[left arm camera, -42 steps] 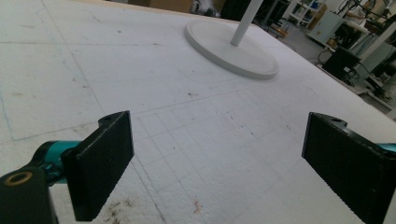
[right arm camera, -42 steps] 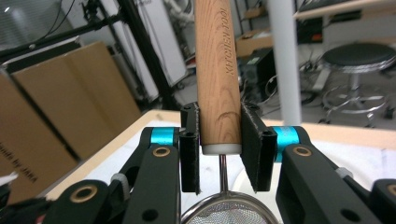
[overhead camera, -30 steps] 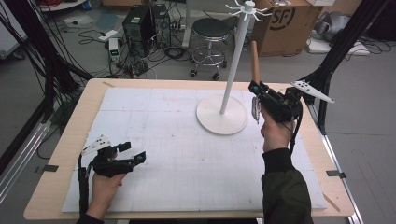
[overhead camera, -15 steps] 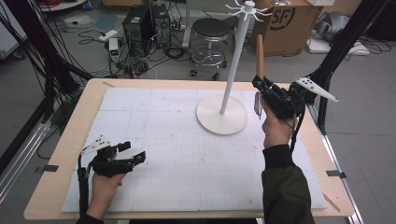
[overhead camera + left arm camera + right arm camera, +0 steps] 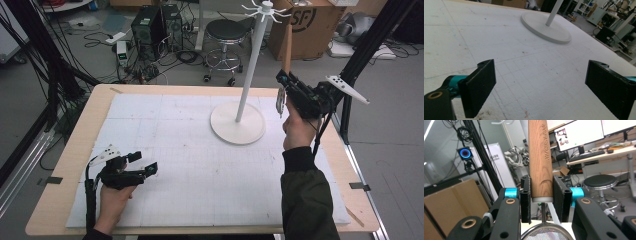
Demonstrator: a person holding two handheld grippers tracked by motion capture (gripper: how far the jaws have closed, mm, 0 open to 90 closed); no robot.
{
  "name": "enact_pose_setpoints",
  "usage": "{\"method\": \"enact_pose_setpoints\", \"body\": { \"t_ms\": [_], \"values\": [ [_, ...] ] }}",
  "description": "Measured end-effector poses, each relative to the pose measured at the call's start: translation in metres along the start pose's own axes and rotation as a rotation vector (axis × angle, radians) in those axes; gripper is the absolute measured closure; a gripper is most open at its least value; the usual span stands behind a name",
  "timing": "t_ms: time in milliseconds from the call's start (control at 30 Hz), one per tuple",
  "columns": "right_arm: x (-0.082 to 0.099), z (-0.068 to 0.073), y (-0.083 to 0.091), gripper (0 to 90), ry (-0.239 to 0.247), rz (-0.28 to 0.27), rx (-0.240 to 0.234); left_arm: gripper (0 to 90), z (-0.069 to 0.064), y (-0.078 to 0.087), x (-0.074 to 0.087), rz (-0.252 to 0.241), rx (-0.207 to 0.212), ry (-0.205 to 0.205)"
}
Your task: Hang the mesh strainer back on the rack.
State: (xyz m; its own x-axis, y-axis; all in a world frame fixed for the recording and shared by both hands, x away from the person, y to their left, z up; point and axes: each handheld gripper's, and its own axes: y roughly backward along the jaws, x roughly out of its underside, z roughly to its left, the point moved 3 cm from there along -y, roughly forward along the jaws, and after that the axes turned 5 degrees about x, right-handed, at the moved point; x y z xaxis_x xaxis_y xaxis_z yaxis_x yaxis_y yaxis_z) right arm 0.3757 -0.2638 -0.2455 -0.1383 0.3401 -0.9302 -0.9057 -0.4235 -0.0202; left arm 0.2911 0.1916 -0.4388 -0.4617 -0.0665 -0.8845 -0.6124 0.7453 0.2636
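Strainer (image 5: pixel 541 157): wooden handle, steel mesh bowl; judged light, stiff, mesh dentable. Held handle-up by right tongs (image 5: pixel 541 198), clamped at the handle's lower end. Left tongs (image 5: pixel 549 90) apart, empty.

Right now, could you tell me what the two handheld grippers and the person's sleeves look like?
Both grippers, left and right, are black with flat black pads, turquoise joints, a grey three-cornered plate and a trailing black cable. The right sleeve is dark olive with a black cuff.
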Motion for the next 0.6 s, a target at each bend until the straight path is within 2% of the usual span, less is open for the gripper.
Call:
{"method": "enact_pose_setpoints", "body": {
  "t_ms": [267, 367, 600],
  "values": [
    [-0.013, -0.006, -0.008, 71.2, -0.023, -0.008, -0.001, 10.9, 0.001, -0.002, 0.001, 0.000, 0.009, 0.001],
    [-0.018, -0.006, -0.012, 71.2, -0.008, -0.010, 0.005, 11.5, 0.002, -0.004, 0.001, 0.003, 0.010, 0.001],
    [-0.026, -0.006, -0.018, 71.2, -0.006, -0.013, 0.013, 11.8, 0.003, -0.005, 0.000, -0.008, 0.017, 0.006]
  ]
}}
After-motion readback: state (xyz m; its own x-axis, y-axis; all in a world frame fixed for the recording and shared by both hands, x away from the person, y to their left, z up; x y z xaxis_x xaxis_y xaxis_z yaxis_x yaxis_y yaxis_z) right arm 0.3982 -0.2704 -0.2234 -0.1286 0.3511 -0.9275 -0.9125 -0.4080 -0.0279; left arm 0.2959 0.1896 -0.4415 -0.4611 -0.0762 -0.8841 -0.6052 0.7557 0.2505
